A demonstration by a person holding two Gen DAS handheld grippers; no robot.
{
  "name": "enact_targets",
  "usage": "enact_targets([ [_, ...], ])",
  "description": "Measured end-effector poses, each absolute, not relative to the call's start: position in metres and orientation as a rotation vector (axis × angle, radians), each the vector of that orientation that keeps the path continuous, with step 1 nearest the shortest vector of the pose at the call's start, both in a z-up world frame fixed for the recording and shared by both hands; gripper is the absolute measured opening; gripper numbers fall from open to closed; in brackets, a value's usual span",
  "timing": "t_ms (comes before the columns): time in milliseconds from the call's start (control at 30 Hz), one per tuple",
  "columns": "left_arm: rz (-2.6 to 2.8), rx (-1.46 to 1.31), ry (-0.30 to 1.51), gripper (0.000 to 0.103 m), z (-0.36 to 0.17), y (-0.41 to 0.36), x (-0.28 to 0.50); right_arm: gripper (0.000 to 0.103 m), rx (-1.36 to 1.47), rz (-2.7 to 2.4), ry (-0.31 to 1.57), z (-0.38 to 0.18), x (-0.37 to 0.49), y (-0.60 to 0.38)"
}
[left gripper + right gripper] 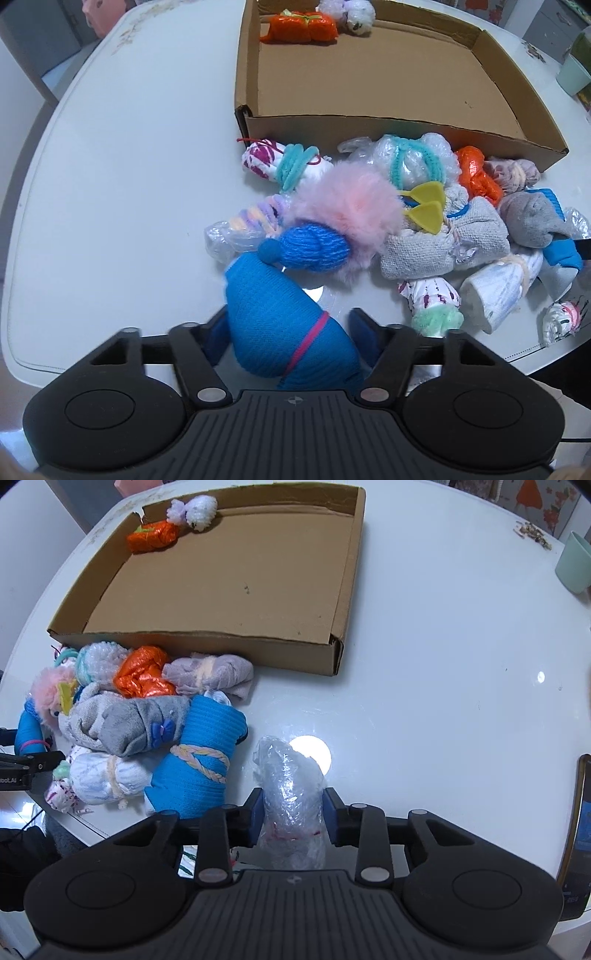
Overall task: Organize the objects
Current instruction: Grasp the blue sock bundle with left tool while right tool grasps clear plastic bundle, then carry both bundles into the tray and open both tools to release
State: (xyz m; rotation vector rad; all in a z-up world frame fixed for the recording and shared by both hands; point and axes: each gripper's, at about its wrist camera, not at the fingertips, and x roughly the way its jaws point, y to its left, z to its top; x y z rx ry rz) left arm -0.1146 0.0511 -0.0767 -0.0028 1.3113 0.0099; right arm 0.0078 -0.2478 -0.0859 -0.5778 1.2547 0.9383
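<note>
Only two bundles lay in the cardboard tray (236, 587) — an orange one (152, 536) and a white fluffy one (197, 511). My right gripper (293, 818) pinched a bubble-wrap roll (291, 794) just outside it; my left gripper (288, 332) half-closed around a blue sock roll (280, 321) — the pile (424, 221) remained.

White round table (443, 664), pale green cup (574, 563) near its edge — dark phone (580, 830) at the rim

Blue knit bundle (288, 332), clear plastic bundle (291, 808); pile beside box (207, 642).
</note>
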Motion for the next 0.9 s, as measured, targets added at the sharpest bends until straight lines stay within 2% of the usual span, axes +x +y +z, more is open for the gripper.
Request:
enact_targets([
  [500, 0.070, 0.021, 1.316, 0.065, -0.042, 0.072, -0.116, 0.030, -0.437, 0.931, 1.207, -0.063, 0.017, -0.274],
  [733, 0.046, 0.026, 1.178, 0.065, 0.011, 0.079, -0.088, 0.030, -0.367, 0.952, 1.148, -0.030, 0.035, -0.270],
  [900, -0.029, 0.110, 1.065, 0.065, 0.032, 0.063, -0.028, 0.030, -0.345, 1.008, 1.085, -0.017, 0.044, -0.235],
])
